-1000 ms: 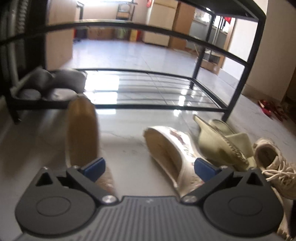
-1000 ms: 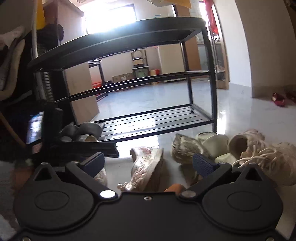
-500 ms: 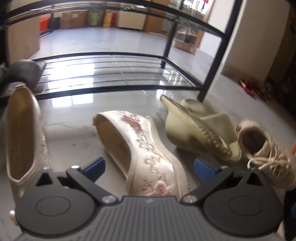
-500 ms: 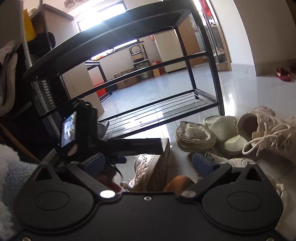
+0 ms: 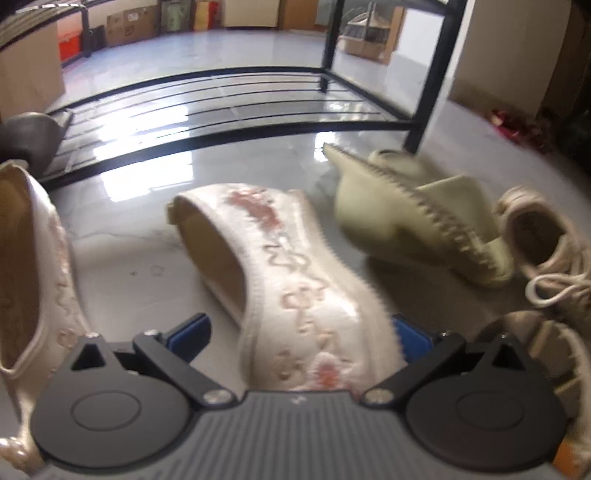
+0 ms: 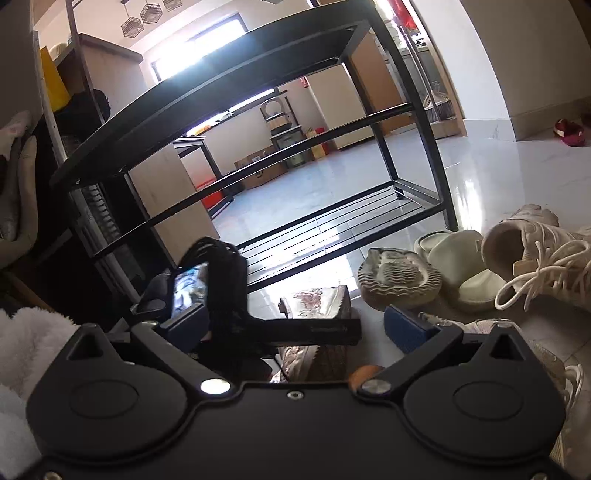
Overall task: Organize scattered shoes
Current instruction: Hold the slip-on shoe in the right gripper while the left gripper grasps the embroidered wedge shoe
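A glossy pale tiled floor (image 5: 229,162) is catching the window glare, and it is running back under a black metal shoe rack (image 6: 258,92) toward cardboard boxes (image 5: 129,22) along the far wall. On the rack's lowest slatted shelf, at its left end, a grey shoe (image 5: 29,136) is sitting.

The left gripper (image 5: 299,332) is hanging low over the floor with its blue pads spread wide, and the embroidered cream shoe (image 5: 295,280), lying on its side, is sitting between them; the right pad looks right against the sole edge, the left pad is clear of it. Its partner, the second cream shoe (image 5: 26,266), is standing just to the left. To the right, two pale green slippers (image 5: 424,221) are piled together, with white laced sneakers (image 5: 546,258) beside them.

The right gripper (image 6: 295,325) is holding back, pads wide apart, nothing between them, watching the left tool.

Against a second ago, the left gripper has been pushing forward and right: the embroidered shoe, then well ahead of the pads, is now filling the gap.
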Motion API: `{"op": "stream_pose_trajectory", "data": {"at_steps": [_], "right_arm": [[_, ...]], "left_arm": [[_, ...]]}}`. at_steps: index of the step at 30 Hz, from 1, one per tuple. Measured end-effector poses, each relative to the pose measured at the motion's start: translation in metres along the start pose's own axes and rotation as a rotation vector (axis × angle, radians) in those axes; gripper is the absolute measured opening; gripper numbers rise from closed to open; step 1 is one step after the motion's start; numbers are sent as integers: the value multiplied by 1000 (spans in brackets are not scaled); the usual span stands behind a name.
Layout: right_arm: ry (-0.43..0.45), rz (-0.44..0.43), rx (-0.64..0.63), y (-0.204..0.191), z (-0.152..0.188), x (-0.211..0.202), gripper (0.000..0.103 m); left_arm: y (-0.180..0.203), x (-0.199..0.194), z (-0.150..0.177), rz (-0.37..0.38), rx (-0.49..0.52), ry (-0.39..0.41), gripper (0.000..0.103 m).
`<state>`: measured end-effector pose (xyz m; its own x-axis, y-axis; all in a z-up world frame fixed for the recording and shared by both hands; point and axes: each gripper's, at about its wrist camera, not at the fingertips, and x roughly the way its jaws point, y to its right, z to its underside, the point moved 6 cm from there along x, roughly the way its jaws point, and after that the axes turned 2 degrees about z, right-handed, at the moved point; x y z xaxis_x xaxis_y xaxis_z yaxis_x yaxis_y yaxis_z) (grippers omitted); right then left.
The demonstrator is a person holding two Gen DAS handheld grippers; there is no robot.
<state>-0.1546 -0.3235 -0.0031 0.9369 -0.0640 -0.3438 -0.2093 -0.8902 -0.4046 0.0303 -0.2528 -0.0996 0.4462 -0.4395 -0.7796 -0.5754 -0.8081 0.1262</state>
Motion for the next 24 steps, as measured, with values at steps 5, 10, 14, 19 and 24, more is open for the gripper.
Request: {"op": "stream_pose_trajectory", "data": {"at_steps": [5,10,14,19,24], "right_arm": [[-9,10,25,4,0,2,103],[-13,17,28,5,2,3,103],[-12,20,25,4,2,3,103],[-4,21,27,4,1,1,103],[3,24,27,5,0,0,103]], "left_arm": [[-5,1,3,5,-13,-33,88],[1,-3,4,51,-15,-65,66],[-1,-5,7,84,-27,-60,65],[-4,-20,5,93,-19,-10,59],[-7,-39,-3,105,-27,39,51]]}}
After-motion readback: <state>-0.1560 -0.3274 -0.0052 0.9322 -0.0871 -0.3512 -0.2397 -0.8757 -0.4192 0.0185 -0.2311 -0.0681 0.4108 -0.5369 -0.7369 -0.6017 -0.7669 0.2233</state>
